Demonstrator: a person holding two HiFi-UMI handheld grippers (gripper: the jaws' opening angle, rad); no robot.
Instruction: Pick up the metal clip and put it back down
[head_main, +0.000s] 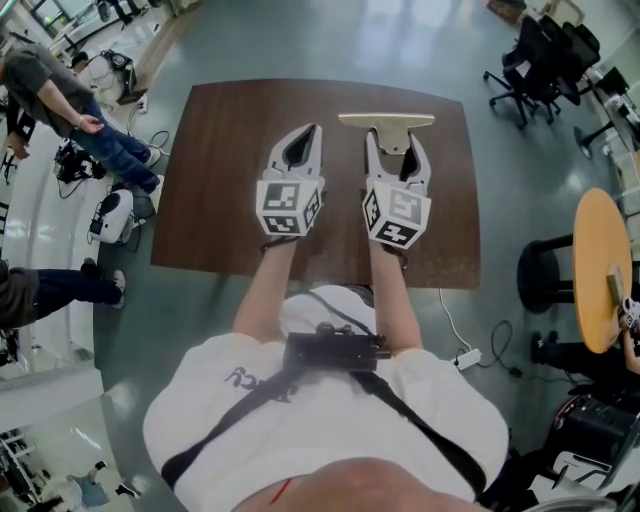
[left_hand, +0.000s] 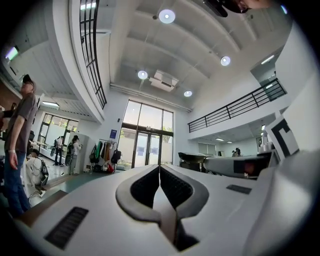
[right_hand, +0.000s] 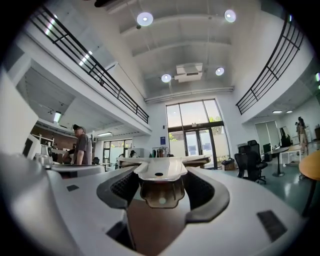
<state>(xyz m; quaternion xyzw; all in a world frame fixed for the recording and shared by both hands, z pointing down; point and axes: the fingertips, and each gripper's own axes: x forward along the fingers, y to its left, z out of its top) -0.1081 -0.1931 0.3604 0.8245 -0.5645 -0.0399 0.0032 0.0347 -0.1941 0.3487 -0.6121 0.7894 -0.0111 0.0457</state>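
The metal clip (head_main: 386, 121) is a pale T-shaped piece lying on the dark wooden table (head_main: 220, 180) near its far edge. My right gripper (head_main: 395, 140) rests on the table with the clip's handle between its jaws. In the right gripper view the clip (right_hand: 160, 169) fills the gap, and both pads touch its sides. My left gripper (head_main: 314, 130) lies beside it to the left, on the table. Its jaws meet at the tips (left_hand: 160, 168) with nothing between them.
People stand on the floor at the left (head_main: 60, 100). Office chairs (head_main: 540, 60) are at the upper right, and a round wooden table (head_main: 600, 270) with a black stool is at the right. A cable and power strip (head_main: 465, 356) lie by the table's near right corner.
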